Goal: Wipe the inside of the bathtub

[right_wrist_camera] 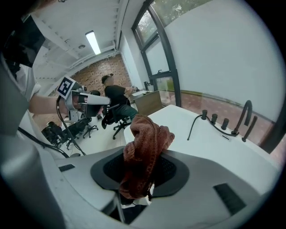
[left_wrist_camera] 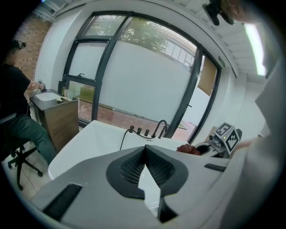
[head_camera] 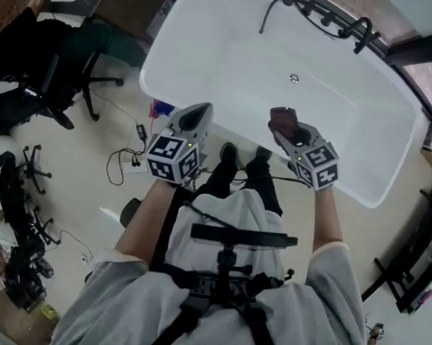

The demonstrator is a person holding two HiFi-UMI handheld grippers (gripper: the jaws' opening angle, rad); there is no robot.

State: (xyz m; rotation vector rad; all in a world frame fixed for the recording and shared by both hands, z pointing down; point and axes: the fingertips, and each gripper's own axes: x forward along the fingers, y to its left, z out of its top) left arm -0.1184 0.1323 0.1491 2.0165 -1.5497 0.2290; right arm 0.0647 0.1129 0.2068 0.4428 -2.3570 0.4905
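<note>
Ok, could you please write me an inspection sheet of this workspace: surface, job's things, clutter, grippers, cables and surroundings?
Surface: white bathtub, inside bare except the drain fitting.
Job's things: reddish-brown cloth, bunched up.
Clutter: nothing seen in the tub.
Grippers: left gripper shut at the tips and empty; right gripper clamps the cloth; both are held near the tub's near rim.
Cables: black hose runs from the dark tap set over the far rim; black cables lie on the floor.
Surroundings: office chair, seated person, large windows.
</note>
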